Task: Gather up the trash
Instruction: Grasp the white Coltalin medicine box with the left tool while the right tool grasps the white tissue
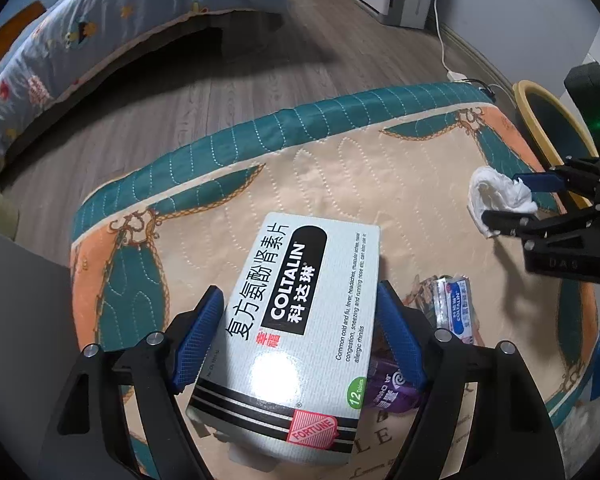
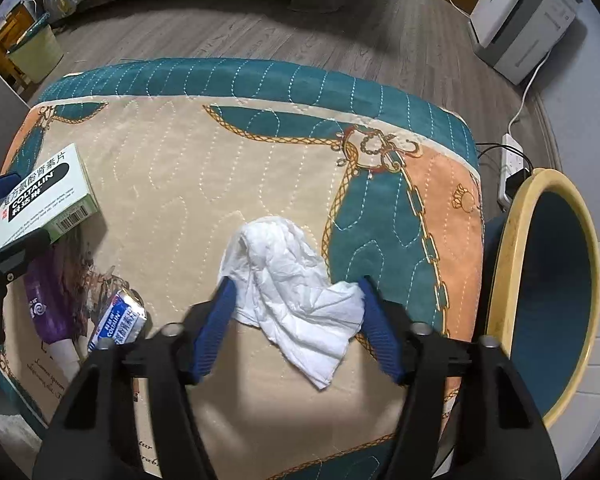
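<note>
My left gripper [image 1: 300,300] is shut on a white Coltalin medicine box [image 1: 296,320], holding it above the quilted table cover [image 1: 340,168]; the box also shows in the right wrist view [image 2: 40,192]. My right gripper [image 2: 294,294] has its blue fingers on either side of a crumpled white tissue [image 2: 292,280] and holds it; the tissue also shows in the left wrist view [image 1: 496,196]. A small Coltalin blister pack [image 2: 118,320] and a purple wrapper [image 2: 52,300] lie on the cover. A yellow-rimmed blue bin [image 2: 540,280] stands just right of the table.
A wooden floor lies beyond the table's far edge. A bed with a blue patterned sheet [image 1: 60,40] stands at the far left. A white appliance [image 2: 520,20] and a power strip [image 2: 512,164] with cables lie at the right. A green bin [image 2: 36,56] stands far left.
</note>
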Demonstrator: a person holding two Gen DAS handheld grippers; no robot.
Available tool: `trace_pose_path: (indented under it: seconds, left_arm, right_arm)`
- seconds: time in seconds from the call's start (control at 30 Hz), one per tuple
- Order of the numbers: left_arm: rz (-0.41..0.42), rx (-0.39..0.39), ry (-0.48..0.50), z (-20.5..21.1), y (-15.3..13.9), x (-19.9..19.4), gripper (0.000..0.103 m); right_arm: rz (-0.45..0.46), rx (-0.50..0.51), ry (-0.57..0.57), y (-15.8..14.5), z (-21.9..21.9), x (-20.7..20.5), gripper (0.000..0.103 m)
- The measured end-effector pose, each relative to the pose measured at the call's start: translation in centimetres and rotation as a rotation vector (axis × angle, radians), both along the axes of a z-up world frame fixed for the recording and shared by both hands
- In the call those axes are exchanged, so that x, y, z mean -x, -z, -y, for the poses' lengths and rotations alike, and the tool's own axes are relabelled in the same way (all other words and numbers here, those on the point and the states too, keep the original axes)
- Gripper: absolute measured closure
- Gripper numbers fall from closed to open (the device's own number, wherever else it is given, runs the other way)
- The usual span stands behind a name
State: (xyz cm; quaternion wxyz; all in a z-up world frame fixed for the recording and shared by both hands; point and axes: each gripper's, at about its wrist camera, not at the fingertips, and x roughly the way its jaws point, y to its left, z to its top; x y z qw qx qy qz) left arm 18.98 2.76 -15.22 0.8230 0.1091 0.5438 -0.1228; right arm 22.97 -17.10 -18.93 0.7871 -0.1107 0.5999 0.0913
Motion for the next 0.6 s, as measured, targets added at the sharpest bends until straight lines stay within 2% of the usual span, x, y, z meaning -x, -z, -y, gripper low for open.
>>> trace_pose_path:
  seconds: [0.03, 0.1, 0.2, 0.37, 0.6]
  left_arm:
    - [0.000, -0.001, 0.000, 0.0, 0.0, 0.0, 0.025]
    - [0.003, -0.002, -0.006, 0.3, 0.2, 0.0, 0.025]
    - [0.014, -0.002, -0.006, 0.4, 0.2, 0.1, 0.026]
    - [0.042, -0.001, -0.003, 0.4, -0.3, 0.7, 0.026]
    - [0.097, 0.022, 0.000, 1.3, -2.5, 1.5, 0.026]
  right_arm:
    - [-0.001, -0.002, -0.004, -0.1, 0.0, 0.0, 0.059]
    - [-0.010, -0.026, -0.012, -0.5, -0.1, -0.1, 0.086]
    - [0.000, -0.034, -0.024, -1.4, -0.2, 0.1, 0.090]
    - [0.033, -0.073, -0.026, -3.6, 0.0, 0.7, 0.090]
    - [0.077, -0.115, 0.001, -7.2, 1.7, 1.8, 0.090]
